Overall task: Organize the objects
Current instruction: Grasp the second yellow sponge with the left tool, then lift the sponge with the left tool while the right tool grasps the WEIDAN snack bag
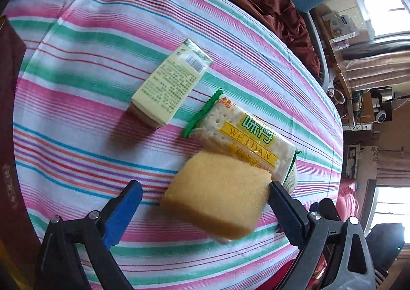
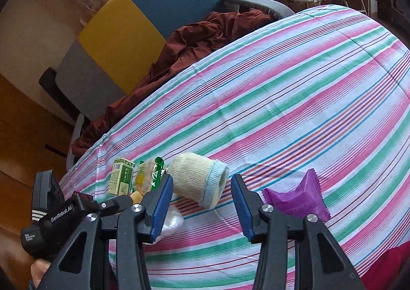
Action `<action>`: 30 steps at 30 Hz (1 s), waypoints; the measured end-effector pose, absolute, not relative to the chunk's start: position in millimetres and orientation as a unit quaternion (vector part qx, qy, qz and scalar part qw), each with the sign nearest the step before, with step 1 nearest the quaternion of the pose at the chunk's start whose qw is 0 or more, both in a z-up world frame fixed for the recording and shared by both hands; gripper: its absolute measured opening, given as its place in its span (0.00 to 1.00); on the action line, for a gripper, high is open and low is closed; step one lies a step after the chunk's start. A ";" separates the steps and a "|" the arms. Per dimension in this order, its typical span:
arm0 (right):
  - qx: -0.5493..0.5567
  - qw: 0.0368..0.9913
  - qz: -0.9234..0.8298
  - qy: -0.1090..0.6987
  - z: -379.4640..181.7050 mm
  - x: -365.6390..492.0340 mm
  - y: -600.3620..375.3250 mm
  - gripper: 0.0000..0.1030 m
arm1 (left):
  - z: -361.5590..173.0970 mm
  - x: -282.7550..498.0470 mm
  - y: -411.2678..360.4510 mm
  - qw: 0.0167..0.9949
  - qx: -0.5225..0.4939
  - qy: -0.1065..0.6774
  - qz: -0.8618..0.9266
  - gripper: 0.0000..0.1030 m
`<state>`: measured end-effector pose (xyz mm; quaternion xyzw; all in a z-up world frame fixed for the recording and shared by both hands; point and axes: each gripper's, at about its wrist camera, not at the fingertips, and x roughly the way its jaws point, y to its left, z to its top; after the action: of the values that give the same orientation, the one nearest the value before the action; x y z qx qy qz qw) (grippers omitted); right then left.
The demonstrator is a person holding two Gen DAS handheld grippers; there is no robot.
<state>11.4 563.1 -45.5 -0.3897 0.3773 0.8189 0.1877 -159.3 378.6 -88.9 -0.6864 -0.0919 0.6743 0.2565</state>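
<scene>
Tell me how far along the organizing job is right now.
Possibly done: the pale box, cracker pack and yellow sponge sit grouped together, the sponge overlapping the crackers. In hand: nothing; the left gripper is open around the sponge, and the right gripper is open facing the rolled sock. Left: the sock and purple packet lie apart.

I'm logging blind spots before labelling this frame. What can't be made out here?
- Left wrist view: the sponge hides the cracker pack's near end.
- Left wrist view: print on the yellow box is too small to read.
- Right wrist view: the right gripper's finger covers part of the clear wrapper.
</scene>
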 end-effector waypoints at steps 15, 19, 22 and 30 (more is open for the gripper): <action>-0.405 0.192 0.817 0.362 -50.1 7.4 561.0 0.46 | -75.5 -84.3 363.0 0.358 -0.546 0.077 0.753 0.58; -0.415 0.196 0.816 0.353 -53.0 4.0 559.9 0.46 | -74.7 -53.4 339.8 0.366 -0.487 0.119 0.784 0.57; -0.412 0.205 0.809 0.365 -56.0 6.7 565.5 0.46 | -74.7 -34.9 322.3 0.376 -0.459 0.126 0.795 0.56; -0.403 0.206 0.808 0.377 -57.5 8.8 570.7 0.46 | -84.1 19.4 302.3 0.417 -0.408 0.166 0.795 0.56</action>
<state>8.8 570.7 -57.5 -0.4034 0.3773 0.8078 0.2060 19.4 302.3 -84.1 -0.4083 0.1658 0.7950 0.4169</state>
